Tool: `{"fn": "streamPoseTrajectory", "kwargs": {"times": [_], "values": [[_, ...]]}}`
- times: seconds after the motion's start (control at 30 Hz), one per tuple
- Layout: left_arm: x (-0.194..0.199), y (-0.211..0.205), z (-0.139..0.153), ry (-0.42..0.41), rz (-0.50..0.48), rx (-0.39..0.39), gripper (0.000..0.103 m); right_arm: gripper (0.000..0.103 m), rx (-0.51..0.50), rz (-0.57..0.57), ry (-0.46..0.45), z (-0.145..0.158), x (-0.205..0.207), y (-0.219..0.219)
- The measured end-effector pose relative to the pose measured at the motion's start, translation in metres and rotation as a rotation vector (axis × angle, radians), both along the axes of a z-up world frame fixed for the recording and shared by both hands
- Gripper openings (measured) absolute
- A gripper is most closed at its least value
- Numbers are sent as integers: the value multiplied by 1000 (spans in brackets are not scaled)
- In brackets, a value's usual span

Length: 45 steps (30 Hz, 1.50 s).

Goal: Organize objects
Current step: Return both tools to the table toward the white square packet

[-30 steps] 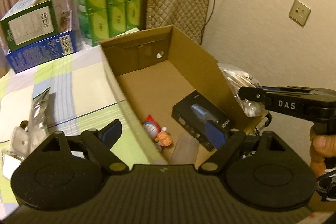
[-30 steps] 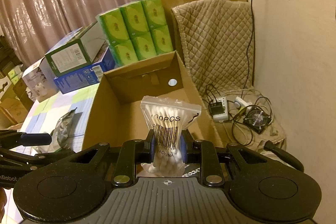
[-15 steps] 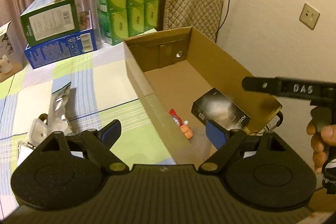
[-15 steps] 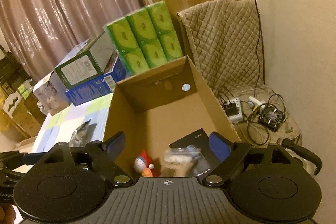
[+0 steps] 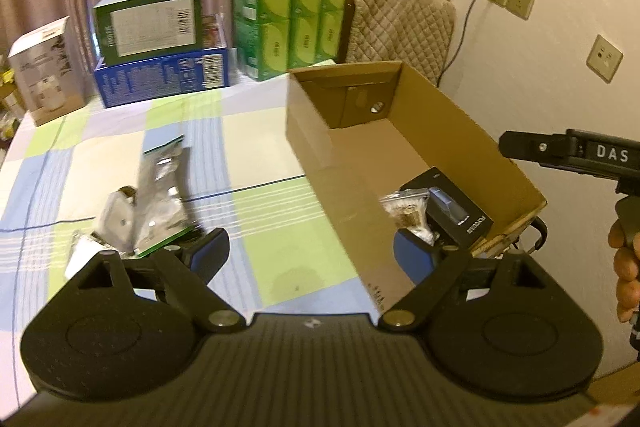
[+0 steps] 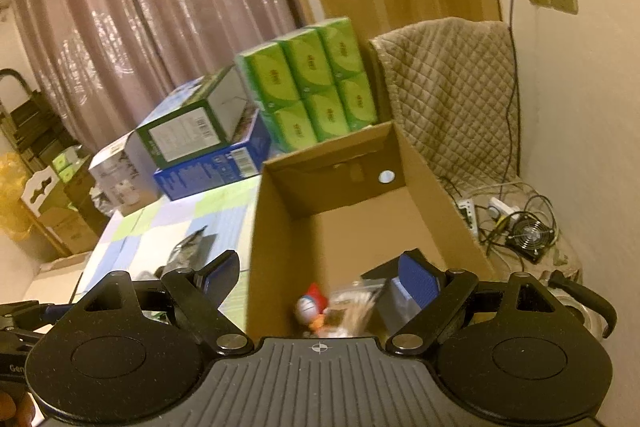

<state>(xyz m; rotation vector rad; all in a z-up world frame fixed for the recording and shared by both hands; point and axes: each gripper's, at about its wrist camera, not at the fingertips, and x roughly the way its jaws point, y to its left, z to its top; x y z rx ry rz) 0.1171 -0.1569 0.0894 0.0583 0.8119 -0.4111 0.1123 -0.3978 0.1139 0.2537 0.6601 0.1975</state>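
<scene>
An open cardboard box [image 5: 436, 123] stands on the checked tablecloth; it also shows in the right wrist view [image 6: 348, 227]. Inside lie a black carton [image 5: 460, 211], a bag of cotton swabs [image 5: 408, 211] and a small Doraemon figure [image 6: 310, 309]. The swab bag also shows in the right wrist view [image 6: 354, 303]. My right gripper [image 6: 318, 273] is open and empty above the box's near end. My left gripper [image 5: 310, 255] is open and empty above the table, by the box's left wall. A silver foil pouch [image 5: 162, 195] and small white packets [image 5: 116, 223] lie on the cloth to the left.
Green tissue packs [image 5: 290, 15], a green box on a blue box [image 5: 156, 39] and a white carton [image 5: 46, 67] line the table's far edge. A quilted chair [image 6: 448, 99] stands behind the box. Cables, a power strip and a small fan [image 6: 528, 233] lie on the right.
My right gripper opened and dropped the cotton swab bag into the box. My left gripper swung left and back, bringing the foil pouch and packets into view.
</scene>
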Motion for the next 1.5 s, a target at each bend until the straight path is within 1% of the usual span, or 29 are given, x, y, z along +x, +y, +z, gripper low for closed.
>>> {"fn": "streamPoseTrajectory", "kwargs": {"times": [0.27,0.43,0.67,0.83,1.07,1.2,1.5], "values": [[-20,59,11,-14,89,5,90,84,-15,75,-19,10,-18,44],[-32,107,13,-18,170,23,91,84,-26,143,-33,13,-25,81],[-44,166,11,-18,278,34,93,84,-42,228,-29,7,-28,126],[-45,188,6,-12,310,34,93,84,-59,266,-16,-1,-26,147],[-36,202,-7,2,306,51,93,84,-81,300,7,-17,-16,168],[-24,201,-17,10,262,79,94,84,-82,320,29,-27,-7,178],[14,202,-52,46,169,102,94,84,-89,347,74,-54,25,200]]}}
